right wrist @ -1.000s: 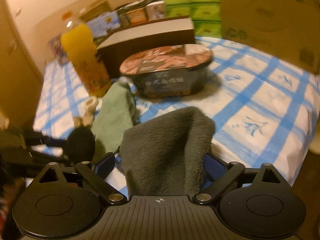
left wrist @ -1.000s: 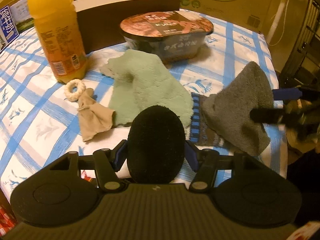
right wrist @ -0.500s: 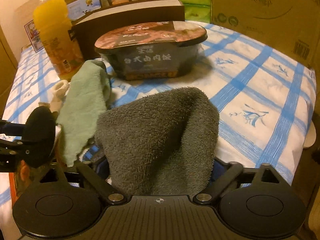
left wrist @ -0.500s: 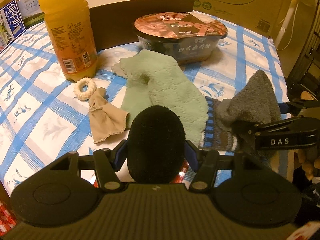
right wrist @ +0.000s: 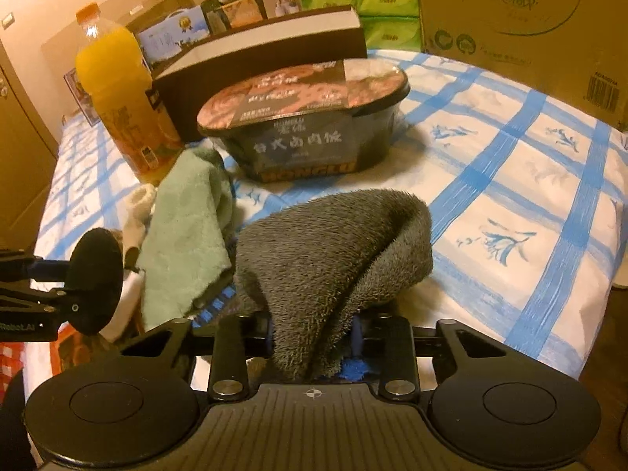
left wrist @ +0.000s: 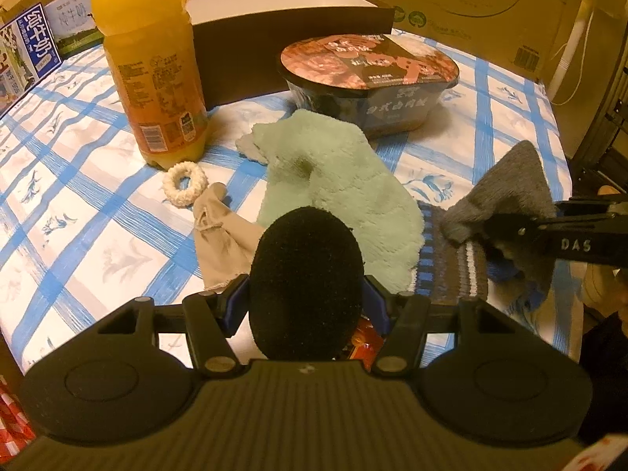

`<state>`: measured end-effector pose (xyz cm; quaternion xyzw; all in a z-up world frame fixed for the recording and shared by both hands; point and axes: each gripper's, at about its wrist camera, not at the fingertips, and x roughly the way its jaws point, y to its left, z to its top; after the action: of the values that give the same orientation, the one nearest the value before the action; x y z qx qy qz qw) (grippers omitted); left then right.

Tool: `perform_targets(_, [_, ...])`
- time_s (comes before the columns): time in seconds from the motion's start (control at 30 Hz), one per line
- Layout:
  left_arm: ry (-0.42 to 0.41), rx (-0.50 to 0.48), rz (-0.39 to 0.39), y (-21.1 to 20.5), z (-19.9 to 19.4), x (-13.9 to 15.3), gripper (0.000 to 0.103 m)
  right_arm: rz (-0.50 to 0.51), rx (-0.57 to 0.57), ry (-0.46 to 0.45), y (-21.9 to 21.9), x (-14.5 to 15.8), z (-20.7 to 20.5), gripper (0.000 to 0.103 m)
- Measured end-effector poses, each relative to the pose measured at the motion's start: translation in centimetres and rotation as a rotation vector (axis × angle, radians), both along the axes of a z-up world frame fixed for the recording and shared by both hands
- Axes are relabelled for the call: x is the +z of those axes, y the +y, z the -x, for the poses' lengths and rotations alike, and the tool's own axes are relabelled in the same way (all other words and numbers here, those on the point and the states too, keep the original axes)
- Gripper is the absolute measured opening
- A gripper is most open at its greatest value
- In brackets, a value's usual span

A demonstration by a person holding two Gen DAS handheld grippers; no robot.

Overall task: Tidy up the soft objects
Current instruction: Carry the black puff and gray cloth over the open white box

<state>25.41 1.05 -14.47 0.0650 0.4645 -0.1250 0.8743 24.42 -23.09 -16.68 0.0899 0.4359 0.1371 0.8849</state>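
1. Left wrist view: your left gripper (left wrist: 305, 298) has its jaws part-way apart, clamped on one black foam ball (left wrist: 305, 282); both blue pads press its sides. Ahead on the blue-checked surface (left wrist: 78, 212) you can count one mint-green fluffy cloth (left wrist: 337, 192), one beige cloth pouch (left wrist: 221, 235) touching its left edge, one small white ring (left wrist: 184, 182) beside the pouch, and one striped knit piece (left wrist: 451, 259) lying partly under the green cloth. One orange juice bottle (left wrist: 153, 66) stands upright at left, and one sealed meal bowl (left wrist: 369, 82) sits behind the green cloth. At right, your right gripper (left wrist: 510, 243) reaches in over one grey fluffy cloth (left wrist: 506, 192) at the surface's right edge.

2. Right wrist view: your right gripper's jaws are closing, and the grey fluffy cloth (right wrist: 333, 259) is bunched between them, pinched narrow at the pads. The green cloth (right wrist: 184, 227) lies just left of it, the bowl (right wrist: 302, 129) and bottle (right wrist: 117, 90) behind. The ball (right wrist: 94, 280) shows at left.
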Motion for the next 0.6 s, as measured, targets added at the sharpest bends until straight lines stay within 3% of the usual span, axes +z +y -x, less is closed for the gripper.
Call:
perform_targets(0.2, [-0.023,0.011,-0.001,0.2,0.2,1.5,0.058,-0.033,-0.004,-0.021,-1.3,1.6,0.1,0.029])
perform_targets(0.6, [-0.104,0.041,-0.002,-0.1,-1.0,5.3,0.058,-0.108,-0.012,-0.13,-7.3,7.6,-2.1,0.028])
